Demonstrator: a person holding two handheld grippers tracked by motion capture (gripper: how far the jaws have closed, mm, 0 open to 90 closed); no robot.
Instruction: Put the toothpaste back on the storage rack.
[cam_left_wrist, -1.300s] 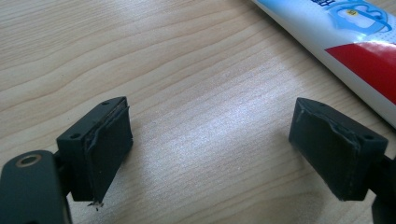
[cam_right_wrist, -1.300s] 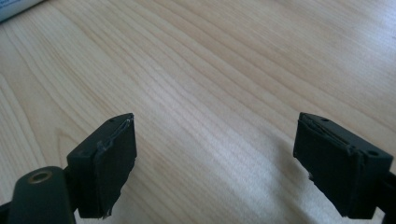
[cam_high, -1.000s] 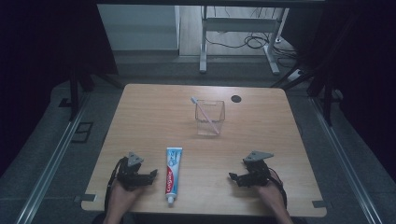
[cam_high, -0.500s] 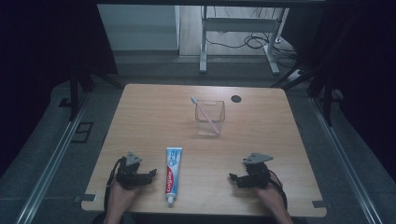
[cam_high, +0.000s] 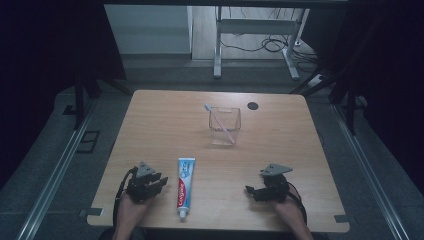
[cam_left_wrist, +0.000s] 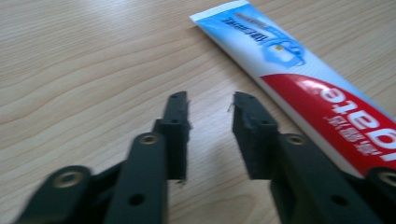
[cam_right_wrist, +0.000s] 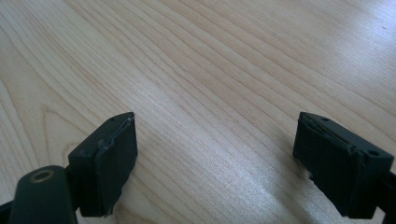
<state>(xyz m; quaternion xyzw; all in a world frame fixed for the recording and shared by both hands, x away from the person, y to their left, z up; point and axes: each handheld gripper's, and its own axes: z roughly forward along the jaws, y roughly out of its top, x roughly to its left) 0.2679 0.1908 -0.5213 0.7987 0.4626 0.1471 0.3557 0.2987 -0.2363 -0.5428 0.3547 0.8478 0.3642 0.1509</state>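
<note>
On wooden table (cam_high: 165, 120): toothpaste tube (cam_high: 185, 186); left hand-held gripper (cam_left_wrist: 211, 109) narrowing, empty; right hand-held gripper (cam_right_wrist: 215, 149) wide.

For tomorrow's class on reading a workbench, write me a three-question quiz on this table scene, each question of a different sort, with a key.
1. True or false: the toothpaste tube lies flat on the table, between the left tool and the right tool.
2. What leans inside the clear cup?
A. a pen
B. a toothbrush
C. a spoon
3. Fill in: in the left gripper view, the gap between the left tool's jaws holds ____.

Key
1. True.
2. B, the toothbrush.
3. Nothing; the jaws have just been closing over bare wood, with the tube beside them.
</note>
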